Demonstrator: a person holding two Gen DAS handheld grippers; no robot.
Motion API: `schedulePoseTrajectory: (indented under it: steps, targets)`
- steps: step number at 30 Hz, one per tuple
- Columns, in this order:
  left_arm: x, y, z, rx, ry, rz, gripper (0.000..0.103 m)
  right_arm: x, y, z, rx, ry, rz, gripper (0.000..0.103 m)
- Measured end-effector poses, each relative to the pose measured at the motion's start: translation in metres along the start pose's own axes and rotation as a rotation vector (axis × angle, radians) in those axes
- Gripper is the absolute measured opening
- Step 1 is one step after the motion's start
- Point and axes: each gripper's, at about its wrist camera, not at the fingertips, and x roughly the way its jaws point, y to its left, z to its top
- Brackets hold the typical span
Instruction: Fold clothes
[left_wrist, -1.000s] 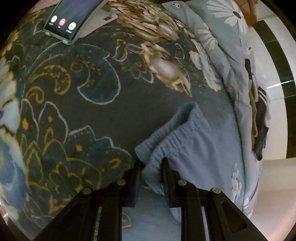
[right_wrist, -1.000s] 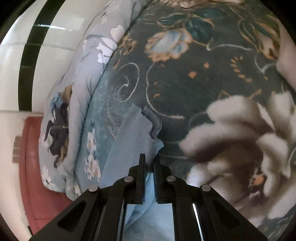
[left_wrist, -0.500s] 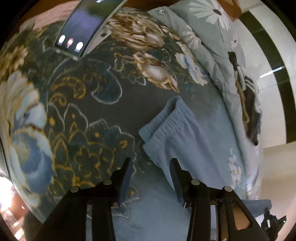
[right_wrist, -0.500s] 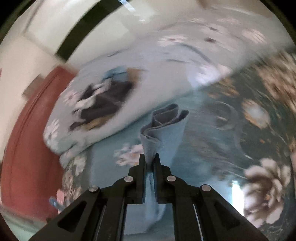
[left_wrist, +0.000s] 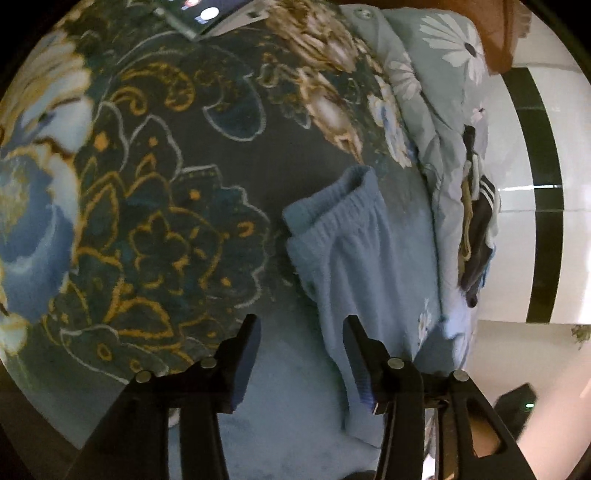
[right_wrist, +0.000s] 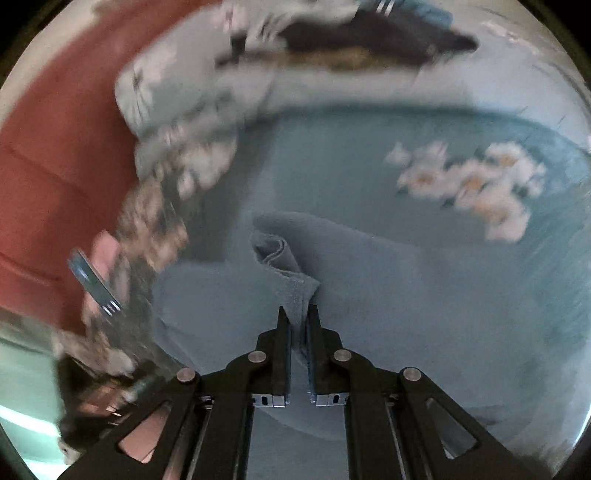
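Light blue pants (left_wrist: 351, 258) lie on the dark floral bedspread (left_wrist: 155, 206), elastic waistband toward the far end. My left gripper (left_wrist: 301, 323) hovers just short of the waistband with its jaws opening; its pads do not press on the cloth, and the pant fabric runs under the right finger (left_wrist: 360, 354). In the right wrist view my right gripper (right_wrist: 298, 314) is shut on a bunched end of the blue pants (right_wrist: 291, 284), held up over more of the blue fabric. That view is motion-blurred.
A phone (left_wrist: 207, 14) with a lit screen lies at the far end of the bed. A pale blue flowered quilt (left_wrist: 443, 110) with a dark garment (left_wrist: 476, 236) on it runs along the right side. Red flooring (right_wrist: 48, 155) shows beyond the bed edge.
The left gripper let go of the waistband, opened and drew back. The right gripper, still shut on the pant end, swung fast across the bed and rolled, carrying the cloth along.
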Motion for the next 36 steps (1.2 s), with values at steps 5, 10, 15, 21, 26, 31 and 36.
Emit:
schedulePoseTrajectory:
  steps: [5,10,15,21,26,31,36]
  targets:
    - [0.002,0.014,0.014,-0.056,-0.011,-0.029,0.054,0.026,0.014,-0.022,-0.050,0.042,-0.091,0.007]
    - [0.013,0.014,0.025,-0.069,0.001,-0.057,0.054,0.033,0.025,-0.030,-0.135,0.062,-0.154,0.010]
    - [0.021,0.007,0.031,-0.058,-0.013,-0.063,0.056,0.027,0.045,-0.036,-0.190,0.065,-0.040,0.041]
    - [0.032,0.004,0.036,-0.059,-0.015,-0.074,0.056,0.001,0.043,-0.039,-0.182,0.032,-0.002,0.041]
    - [0.037,-0.007,0.038,-0.040,-0.051,-0.057,0.054,-0.031,0.002,-0.035,-0.063,-0.026,-0.020,0.041]
    - [0.035,-0.027,0.033,0.046,-0.095,0.026,0.021,-0.048,-0.045,-0.038,0.060,-0.050,-0.016,0.041]
    - [0.011,-0.071,0.019,0.186,-0.162,0.031,0.019,-0.062,-0.100,-0.047,0.224,-0.078,0.032,0.041]
